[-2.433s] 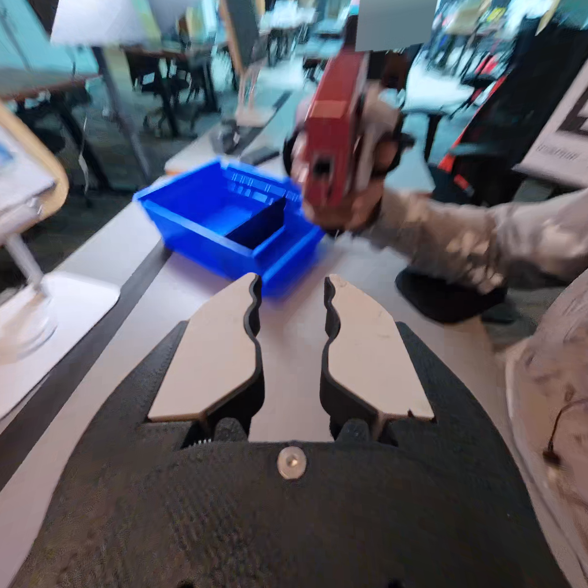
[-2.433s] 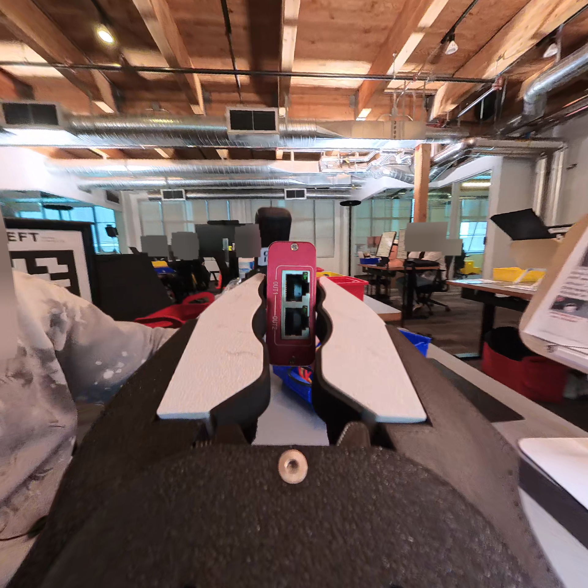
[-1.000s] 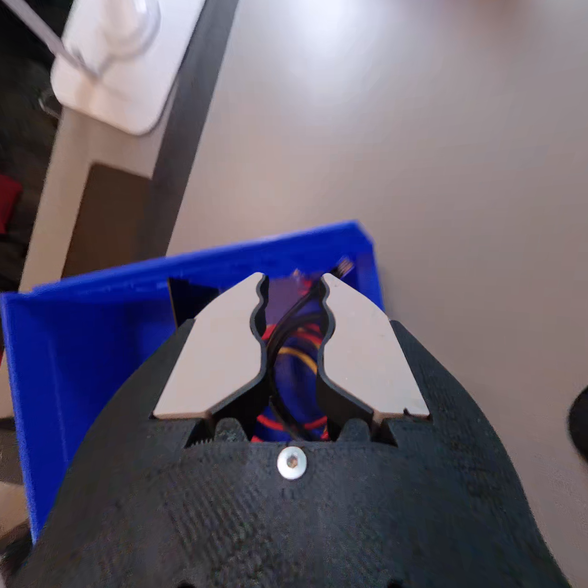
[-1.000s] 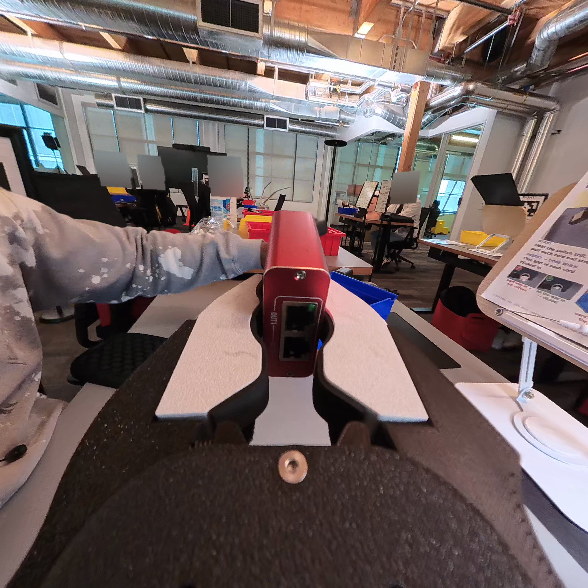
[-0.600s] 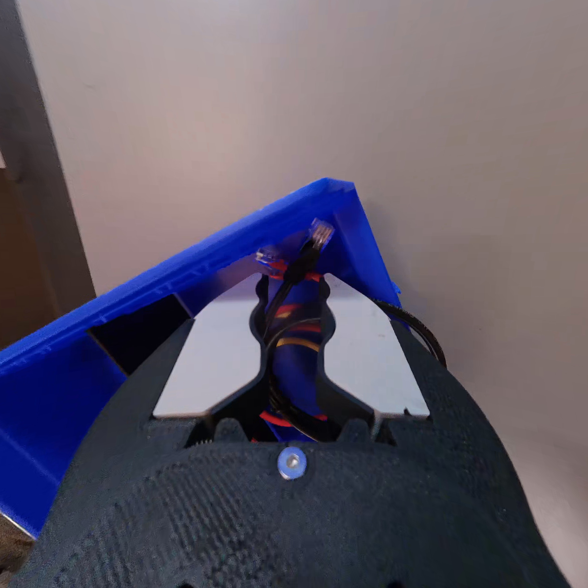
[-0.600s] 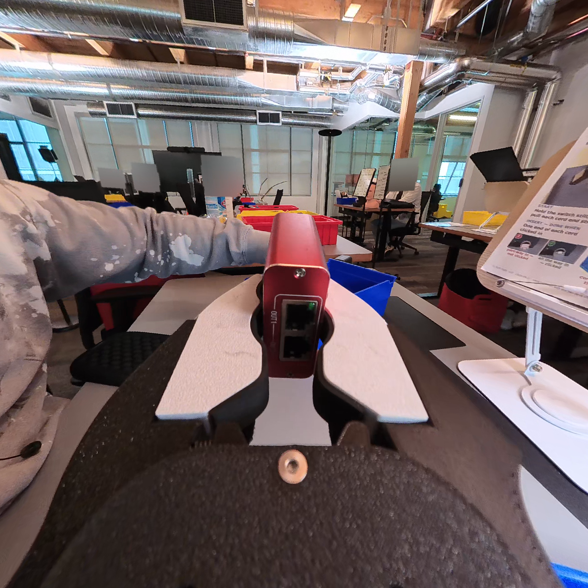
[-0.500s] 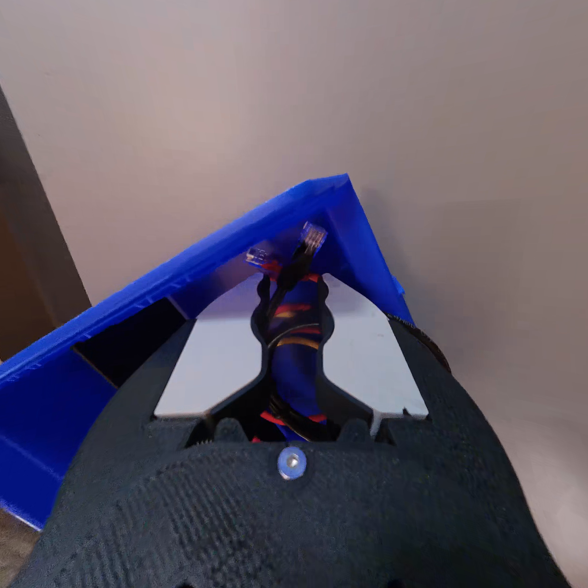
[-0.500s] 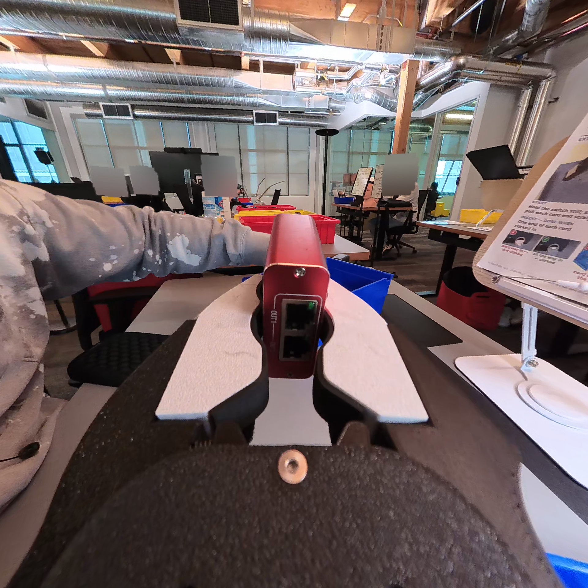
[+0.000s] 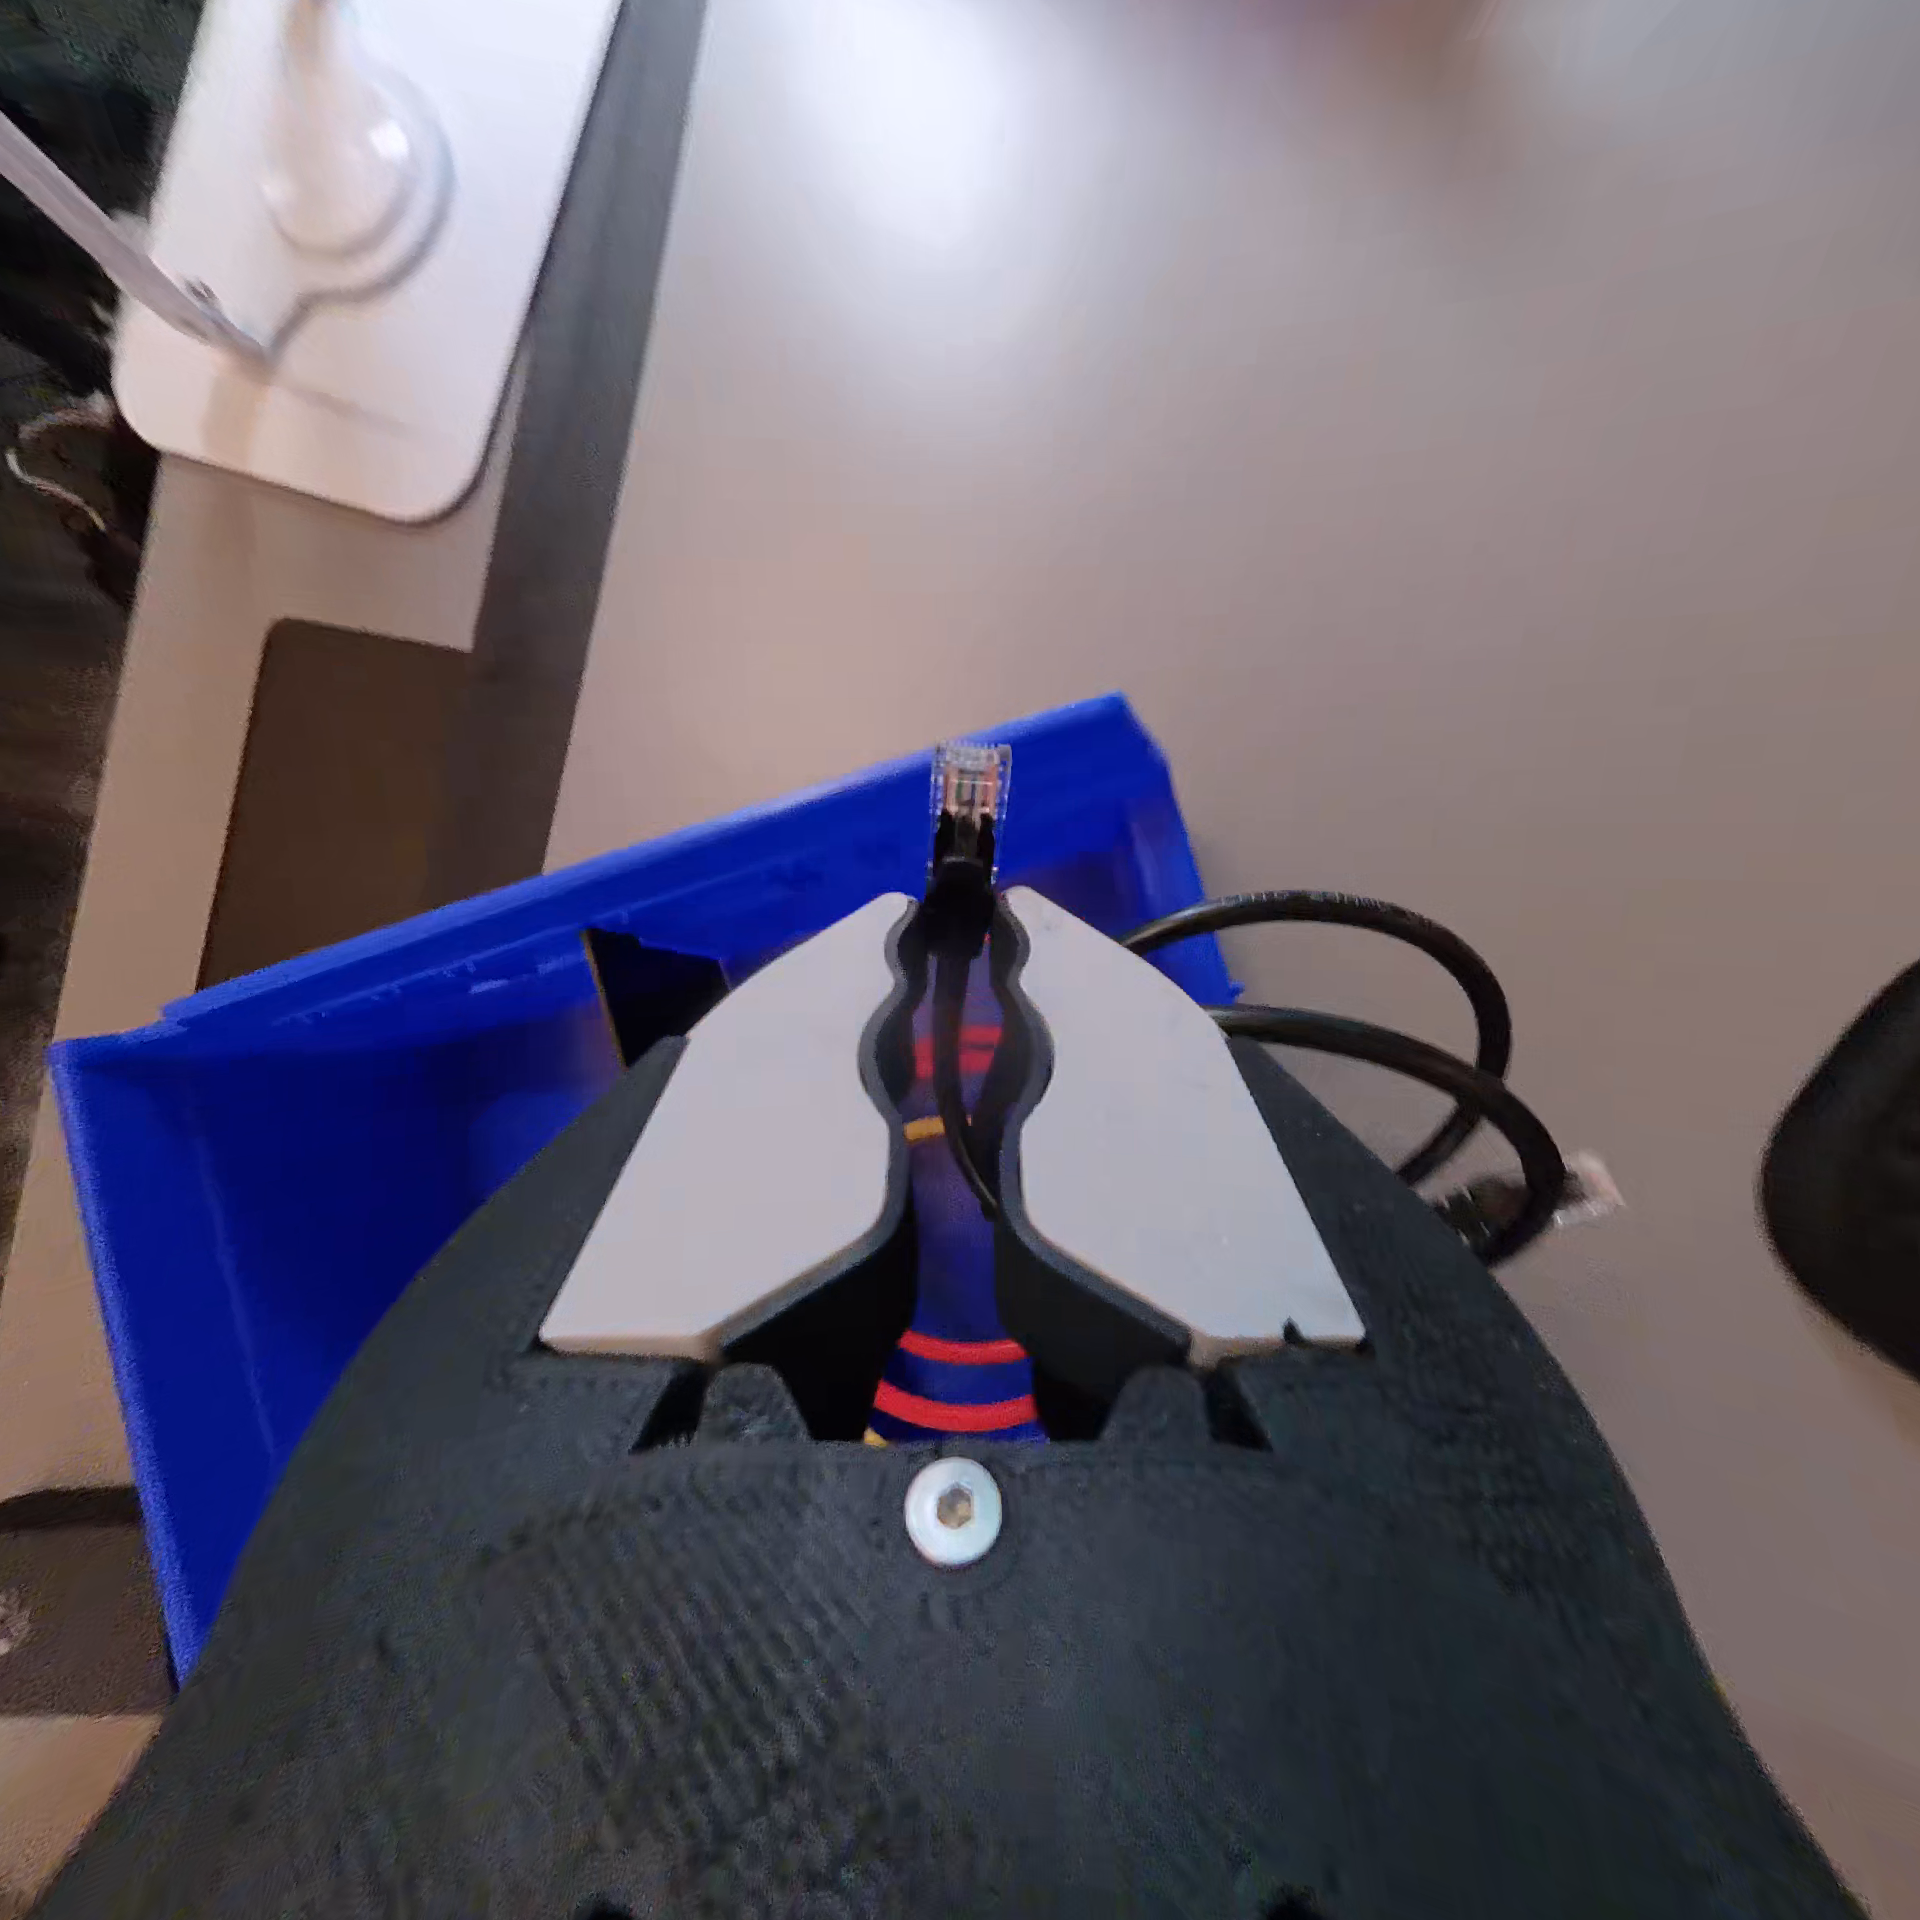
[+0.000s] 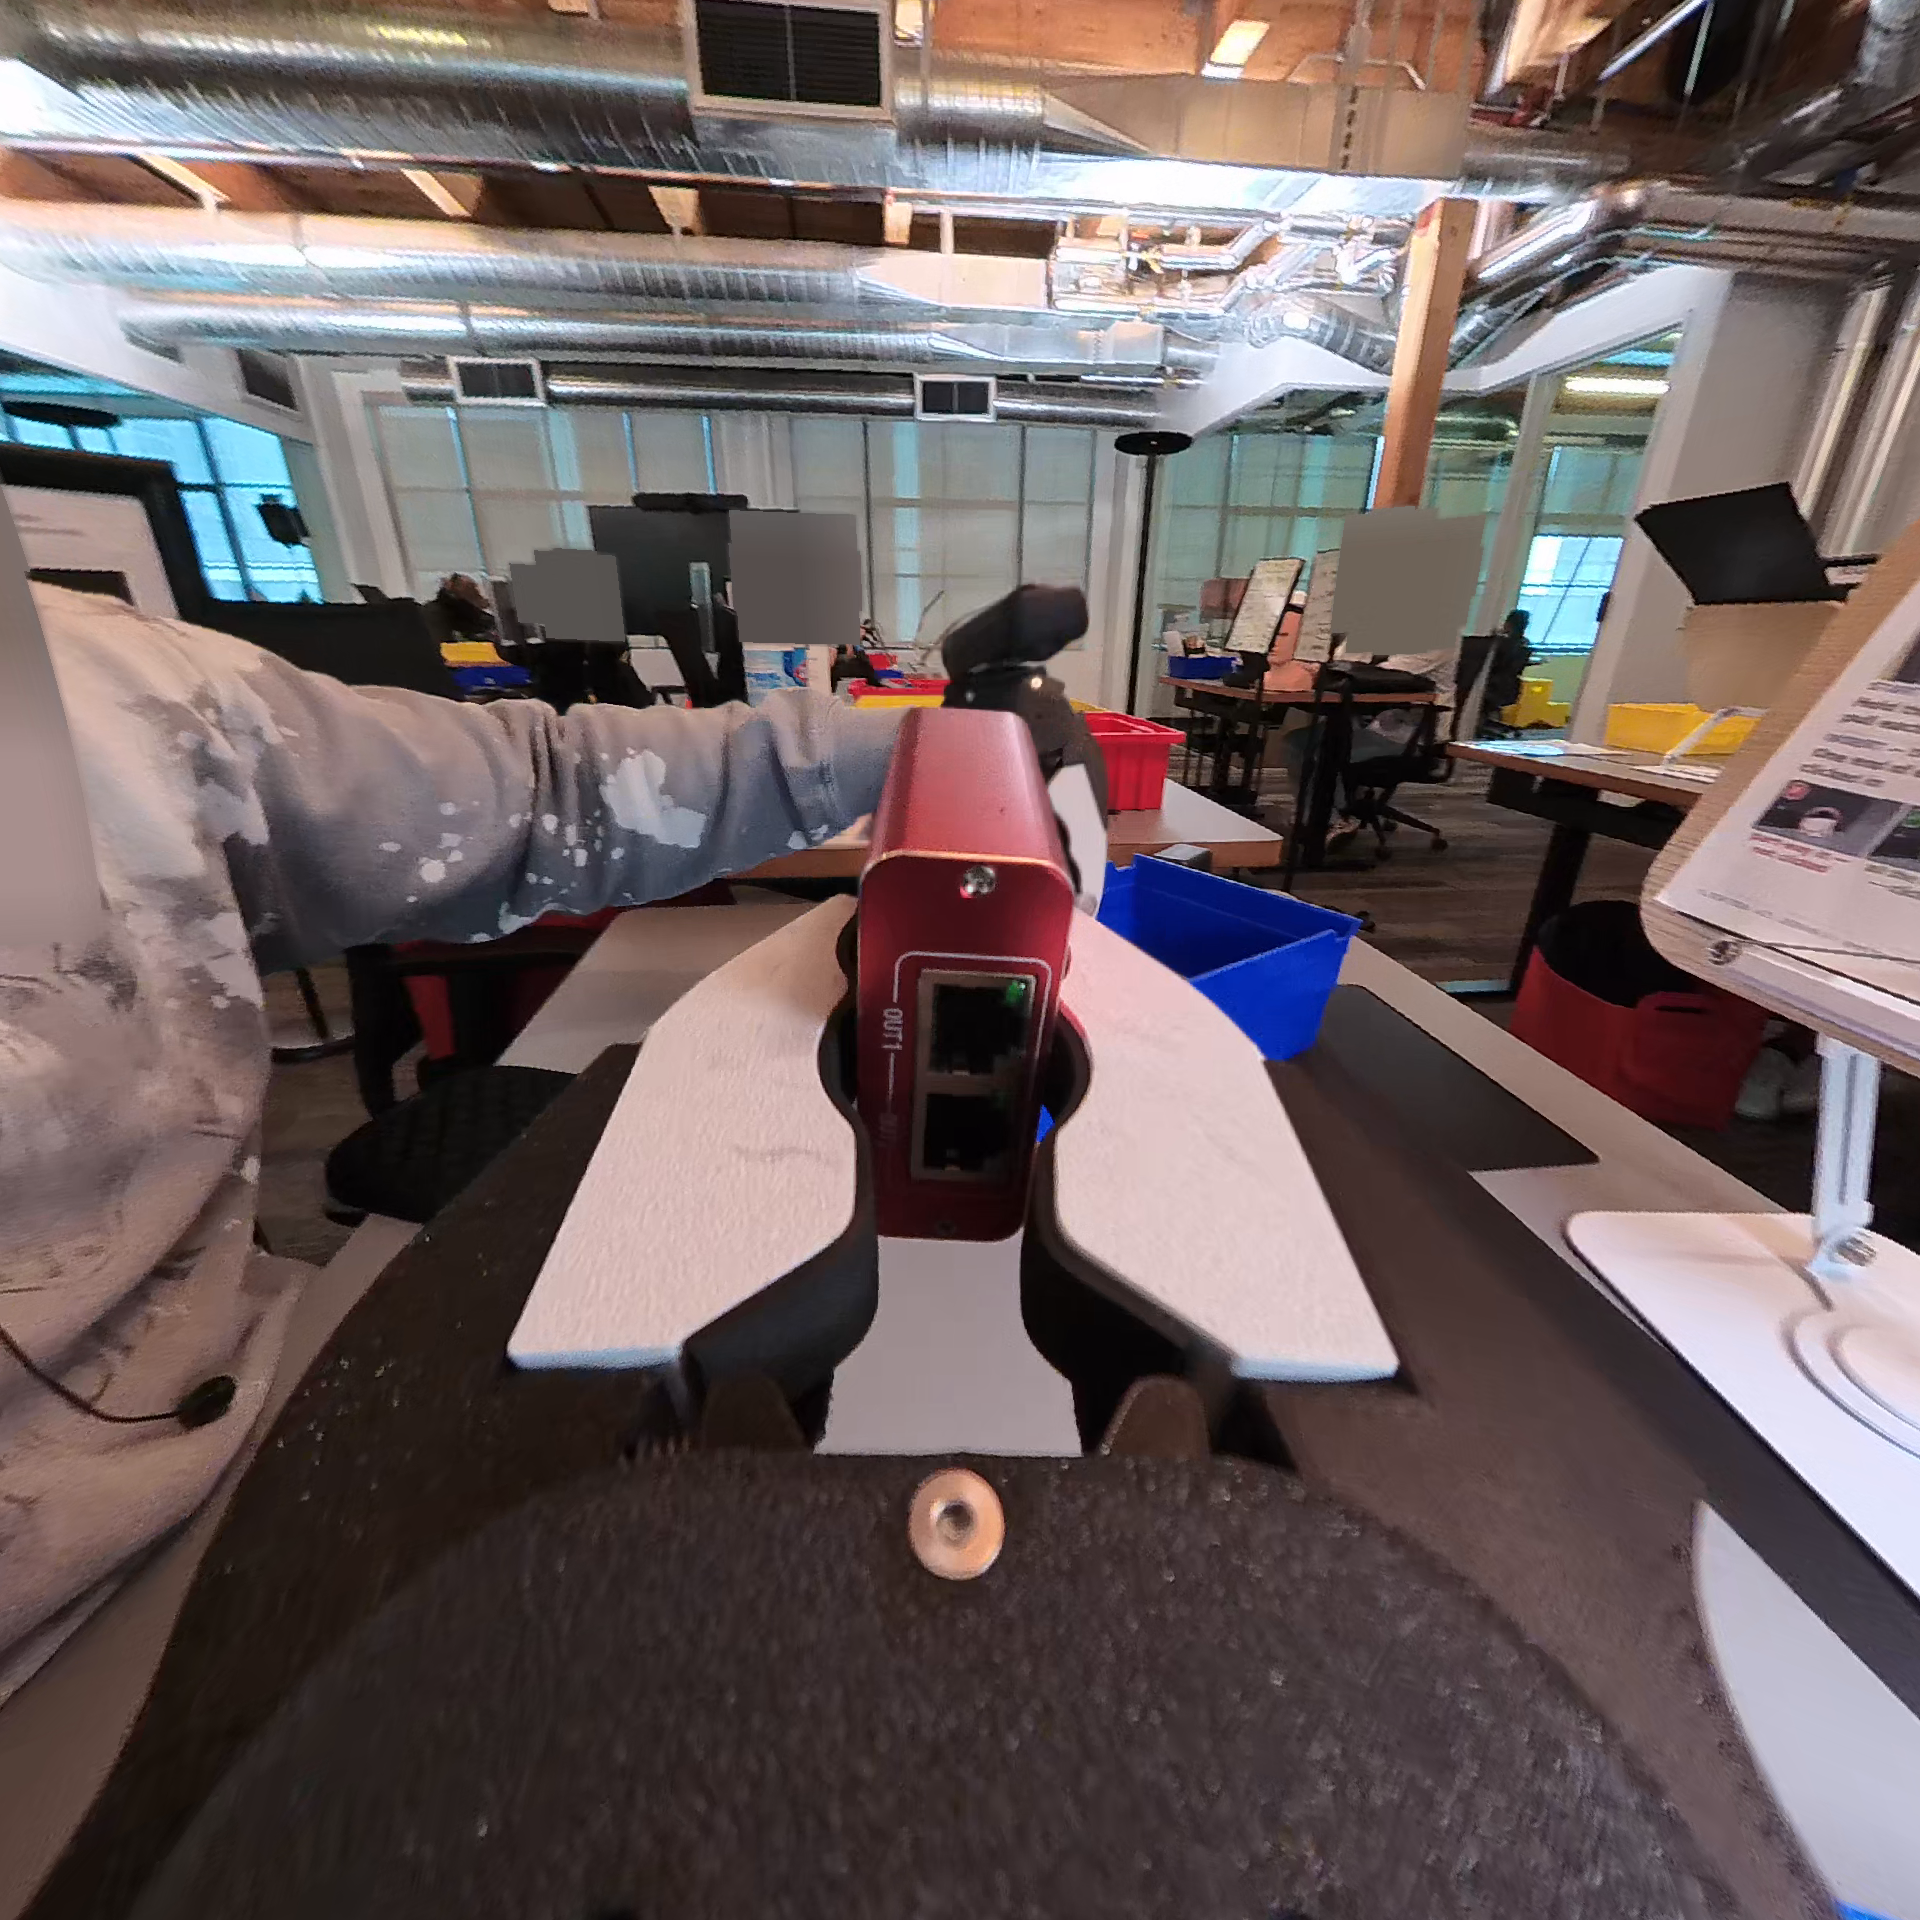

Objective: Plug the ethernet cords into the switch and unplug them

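left tongs [image 9: 961, 914] pinched narrow on the black cord [image 9: 1455, 1039], gripping just behind its clear plug [image 9: 971, 790]; plug juts straight out past the tips, along the tongs' own axis, above the far wall of the blue bin [image 9: 312, 1091]. rest of the cord loops off to my right over the table [image 9: 1351, 416], second plug [image 9: 1584, 1195] dangling there. red and yellow cords [image 9: 951, 1392] lie in the bin below. right tongs [image 10: 956, 1049] clamped on the red switch [image 10: 966, 997], held upright on its long axis, two ports [image 10: 971, 1081] stacked and facing back at me, both empty. left tongs show behind the switch, toward the bin, so the plug sits on the wrong side of the ports. i judge the next move hinges on swinging the plug round to face a port squarely, axis in line with the socket.
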